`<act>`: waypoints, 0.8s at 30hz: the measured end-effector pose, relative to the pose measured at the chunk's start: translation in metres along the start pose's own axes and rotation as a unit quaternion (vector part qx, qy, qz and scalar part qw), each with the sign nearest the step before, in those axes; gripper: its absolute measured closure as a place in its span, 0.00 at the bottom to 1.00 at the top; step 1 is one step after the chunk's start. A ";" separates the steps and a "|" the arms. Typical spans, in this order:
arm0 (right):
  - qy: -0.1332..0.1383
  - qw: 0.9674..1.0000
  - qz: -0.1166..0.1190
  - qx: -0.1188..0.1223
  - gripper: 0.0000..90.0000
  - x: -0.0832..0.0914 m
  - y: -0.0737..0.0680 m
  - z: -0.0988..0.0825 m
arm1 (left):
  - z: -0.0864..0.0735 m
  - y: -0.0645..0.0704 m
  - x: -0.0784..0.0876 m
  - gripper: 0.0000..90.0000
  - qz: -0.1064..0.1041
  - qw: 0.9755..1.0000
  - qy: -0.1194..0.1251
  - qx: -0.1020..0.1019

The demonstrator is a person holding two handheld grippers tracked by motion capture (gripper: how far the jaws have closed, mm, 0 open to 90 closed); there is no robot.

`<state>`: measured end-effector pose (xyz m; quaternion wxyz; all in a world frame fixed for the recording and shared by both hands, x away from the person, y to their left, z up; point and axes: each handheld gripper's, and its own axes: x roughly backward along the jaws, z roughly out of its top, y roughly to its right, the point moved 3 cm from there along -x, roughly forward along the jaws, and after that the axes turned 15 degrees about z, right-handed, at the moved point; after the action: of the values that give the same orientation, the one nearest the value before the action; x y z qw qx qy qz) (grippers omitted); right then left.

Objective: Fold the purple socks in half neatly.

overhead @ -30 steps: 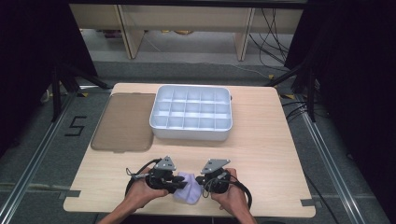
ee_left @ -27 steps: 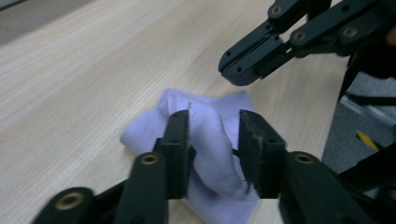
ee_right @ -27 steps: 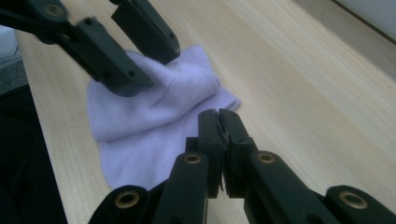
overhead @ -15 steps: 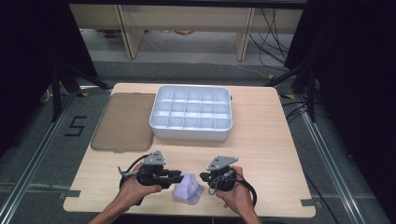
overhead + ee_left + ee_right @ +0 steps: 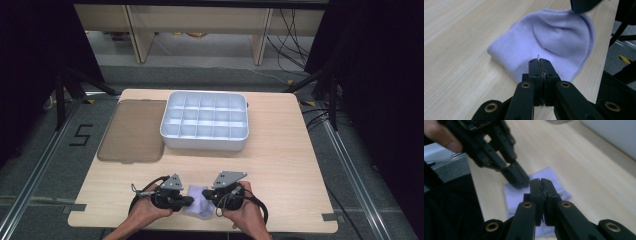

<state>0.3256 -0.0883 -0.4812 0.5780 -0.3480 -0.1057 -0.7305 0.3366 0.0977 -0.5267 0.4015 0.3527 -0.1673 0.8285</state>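
Observation:
A lavender knit cloth lies near the table's front edge, between my two grippers. My left gripper reaches in from the left; its jaws have just been closing and now pinch the cloth's near edge at their tips. My right gripper comes from the right, shut on the cloth's other side. In the right gripper view the left gripper presses down on the same cloth. The fabric is tented up between the two grips.
A white compartment tray stands at the middle back of the wooden table. A flat brown lid lies to its left. The table's front edge runs just behind the hands.
The left gripper drew back to the left, then returned to the cloth and shut on its edge. The right gripper kept still with the cloth.

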 end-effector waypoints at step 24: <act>-0.064 0.998 -0.014 -0.004 1.00 -0.006 -0.007 -0.026 | -0.006 0.021 0.010 0.95 0.005 0.999 0.004 -0.042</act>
<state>0.3097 -0.0966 -0.5024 0.5585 -0.3949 -0.1444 -0.7150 0.3132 0.0940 -0.5236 0.4128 0.3316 -0.2021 0.8239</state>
